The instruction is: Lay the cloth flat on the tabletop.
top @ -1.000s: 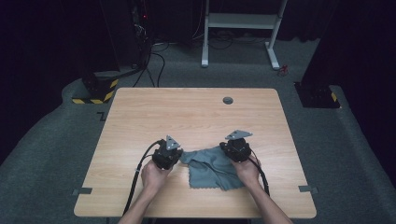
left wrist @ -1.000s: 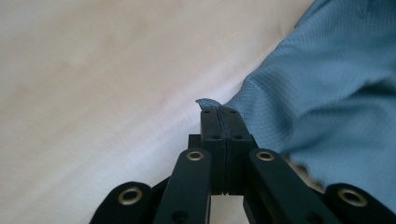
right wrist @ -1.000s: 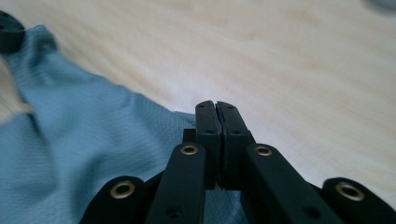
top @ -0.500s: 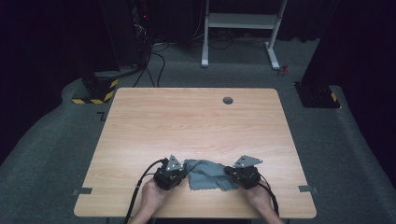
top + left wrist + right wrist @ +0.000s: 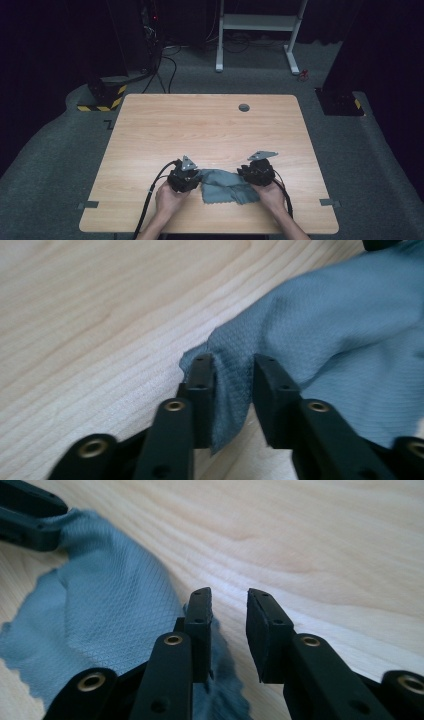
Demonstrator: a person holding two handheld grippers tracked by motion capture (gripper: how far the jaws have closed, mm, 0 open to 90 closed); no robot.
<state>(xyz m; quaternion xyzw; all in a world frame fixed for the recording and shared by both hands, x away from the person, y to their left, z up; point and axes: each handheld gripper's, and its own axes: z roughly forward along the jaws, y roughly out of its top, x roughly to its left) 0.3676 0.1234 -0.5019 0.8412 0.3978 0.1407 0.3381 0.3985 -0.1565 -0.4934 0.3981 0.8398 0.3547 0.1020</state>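
Observation:
A grey-blue cloth lies crumpled near the front edge of the wooden table, between my two grippers. My left gripper is at the cloth's left end. In the left gripper view a fold of the cloth hangs loosely in the gap of that gripper, whose jaws stand apart. My right gripper is at the cloth's right end. The right gripper view has it open over bare wood, with the cloth just outside its left jaw. A hand holds each gripper.
A small round grommet sits near the table's far edge. Cables trail from both grippers toward the front edge. Beyond the table stand a white desk frame and a yellow-black striped base on the floor.
Both grippers dragged the cloth toward the table's front edge, stretching it sideways. They have since moved slightly forward, and the cloth lies slack between them.

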